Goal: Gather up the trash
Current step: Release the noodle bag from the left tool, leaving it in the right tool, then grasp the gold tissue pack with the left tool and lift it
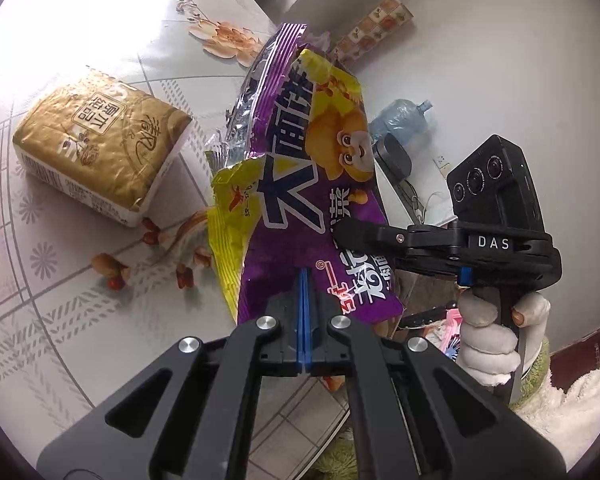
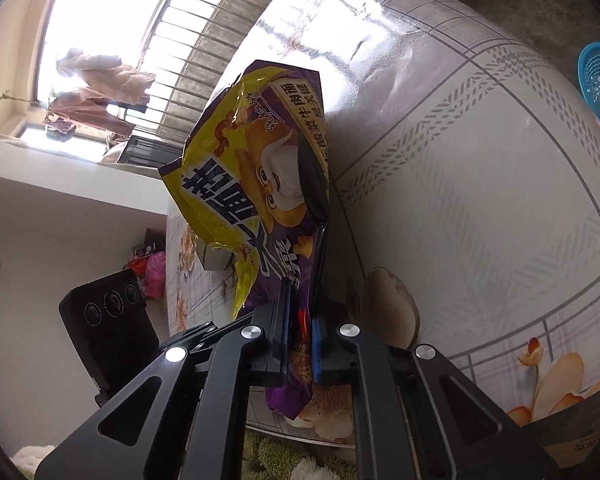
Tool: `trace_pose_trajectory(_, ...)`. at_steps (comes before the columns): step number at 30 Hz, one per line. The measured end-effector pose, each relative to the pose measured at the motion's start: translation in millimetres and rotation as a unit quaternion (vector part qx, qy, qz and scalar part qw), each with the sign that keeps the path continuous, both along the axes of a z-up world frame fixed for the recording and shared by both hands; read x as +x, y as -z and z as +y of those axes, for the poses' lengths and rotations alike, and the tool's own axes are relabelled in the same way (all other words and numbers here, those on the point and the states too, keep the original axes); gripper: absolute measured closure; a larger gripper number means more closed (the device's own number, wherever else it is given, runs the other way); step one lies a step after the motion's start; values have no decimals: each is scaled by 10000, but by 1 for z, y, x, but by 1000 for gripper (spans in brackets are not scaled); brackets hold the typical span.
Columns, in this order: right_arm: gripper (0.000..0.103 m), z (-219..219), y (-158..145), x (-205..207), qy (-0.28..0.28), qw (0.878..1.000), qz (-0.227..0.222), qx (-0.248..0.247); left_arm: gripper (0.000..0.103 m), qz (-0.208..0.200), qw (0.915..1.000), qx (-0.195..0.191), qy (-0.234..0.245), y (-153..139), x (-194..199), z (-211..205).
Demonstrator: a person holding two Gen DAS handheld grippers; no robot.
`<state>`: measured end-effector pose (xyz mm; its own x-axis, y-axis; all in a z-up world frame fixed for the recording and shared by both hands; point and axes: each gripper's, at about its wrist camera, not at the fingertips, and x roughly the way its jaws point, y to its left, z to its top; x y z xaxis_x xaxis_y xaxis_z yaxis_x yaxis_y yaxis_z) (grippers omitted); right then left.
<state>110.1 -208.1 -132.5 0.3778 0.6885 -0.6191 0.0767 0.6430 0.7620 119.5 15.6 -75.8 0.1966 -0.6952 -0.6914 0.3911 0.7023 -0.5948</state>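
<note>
The crinkled purple-and-yellow foil noodle wrapper (image 1: pixel 300 168) stood lifted above the floral plastic tablecloth (image 1: pixel 100 320); the left gripper (image 1: pixel 305 320) was clamped on its lower edge; the right gripper (image 2: pixel 300 340) was pinched on the same wrapper; a gold paper tissue pack (image 1: pixel 100 144) and scattered peanut shells (image 1: pixel 112 270) lay just beside it.

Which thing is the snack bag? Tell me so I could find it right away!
Look at the round table with the flowered cloth. Near its edge, right of the gold tissue pack, two hand-held grippers pinch one crinkly wrapper. That is the snack bag: the only purple and yellow thing, with a cartoon monkey on it.
</note>
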Motion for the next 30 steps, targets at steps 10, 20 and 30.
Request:
trace_pose_trajectory(10, 97, -28, -6, -8, 508, 9984, -176, -163, 52, -242, 9911, 184, -1295, -31, 8, 62)
trace_pose_trajectory(20, 97, -32, 1, -11, 532, 9983, -246, -7, 33, 152, 9673, 577, -2465, -26, 66, 71)
trace_pose_trajectory(30, 97, -32, -5, -16, 572, 9976, -290, -268, 31, -950, 9589, 1924, -1856, -27, 76, 10)
